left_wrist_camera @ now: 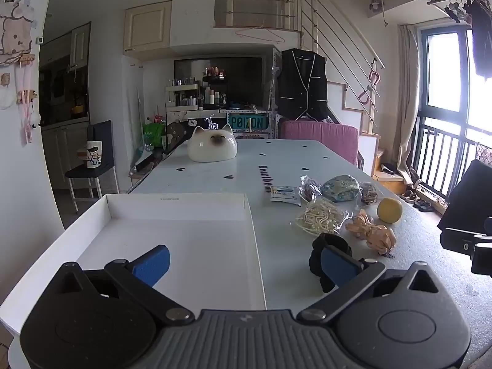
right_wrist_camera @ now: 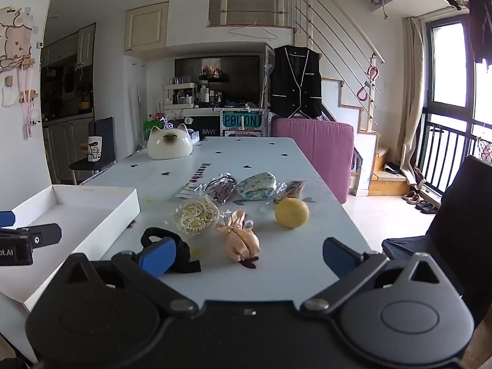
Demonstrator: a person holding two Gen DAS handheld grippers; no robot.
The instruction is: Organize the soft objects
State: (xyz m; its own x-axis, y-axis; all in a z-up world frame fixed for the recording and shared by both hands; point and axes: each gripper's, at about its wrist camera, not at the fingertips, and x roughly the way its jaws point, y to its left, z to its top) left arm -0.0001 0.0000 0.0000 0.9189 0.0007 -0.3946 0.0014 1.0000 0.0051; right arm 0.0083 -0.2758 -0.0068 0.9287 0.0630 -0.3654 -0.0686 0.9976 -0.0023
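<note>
Setting: a pale surface (right_wrist_camera: 276, 264) printed with small dark hearts, in a lived-in room with a staircase and a balcony window.
Left gripper (left_wrist_camera: 244, 263): blue-padded fingers (left_wrist_camera: 152, 264) spread wide with nothing between them, poised above the near edge of the white tray and the surface beside it.
Right gripper (right_wrist_camera: 246, 256): fingers (right_wrist_camera: 336, 256) likewise wide apart and empty, low over the near side of the surface.
White tray (left_wrist_camera: 184, 207): a shallow open box at the left of the surface, holding nothing.
Soft objects: all lie on the surface to the right of the tray, none inside it.
Black fabric band (right_wrist_camera: 184, 250): nearest the grippers, partly hidden behind a blue finger in both views.
Peach cloth bundle (right_wrist_camera: 238, 238): just right of the black band.
Bagged cream cord (right_wrist_camera: 195, 216): behind the band, in clear plastic.
Yellow ball (right_wrist_camera: 291, 212): to the right, close to the peach bundle.
Blue floral pouch (right_wrist_camera: 256, 186): farther back, between two small plastic-wrapped items.
Cat-shaped ornament (right_wrist_camera: 169, 146): at the far end, well apart from the rest.
</note>
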